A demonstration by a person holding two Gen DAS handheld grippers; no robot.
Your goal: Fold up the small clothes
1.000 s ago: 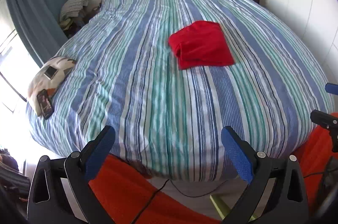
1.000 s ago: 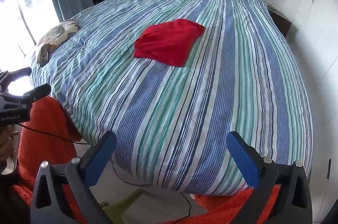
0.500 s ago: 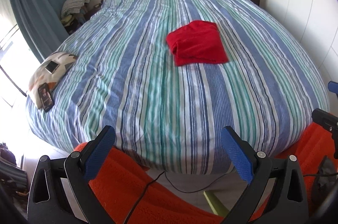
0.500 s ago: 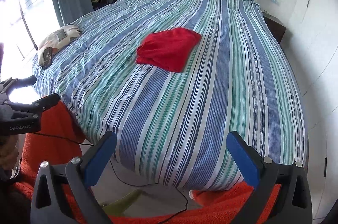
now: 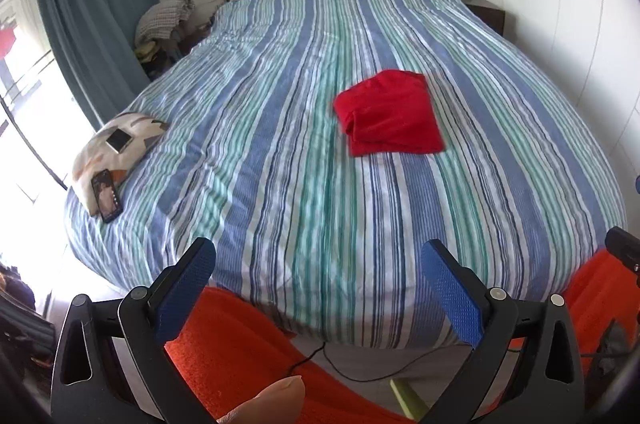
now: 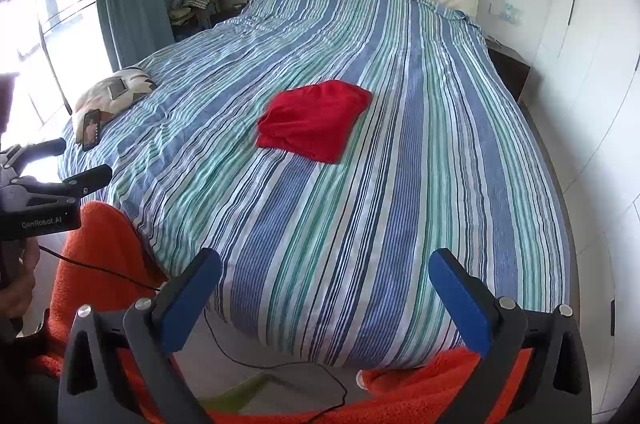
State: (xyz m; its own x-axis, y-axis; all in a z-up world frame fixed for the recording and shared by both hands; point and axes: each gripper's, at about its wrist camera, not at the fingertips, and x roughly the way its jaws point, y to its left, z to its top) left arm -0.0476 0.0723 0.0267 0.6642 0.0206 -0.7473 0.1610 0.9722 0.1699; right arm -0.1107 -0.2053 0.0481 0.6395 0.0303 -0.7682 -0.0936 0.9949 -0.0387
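We hold the left gripper (image 5: 320, 294) and right gripper (image 6: 326, 298) off the near end of the bed (image 5: 280, 164), both with fingers spread wide and empty. The folded red garment (image 5: 390, 118) lies mid-bed, well beyond both.

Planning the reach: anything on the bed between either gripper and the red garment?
Nothing visible. Only bare striped duvet lies between the open right gripper, left gripper and the red garment. The pillow with phones sits off to the left edge.
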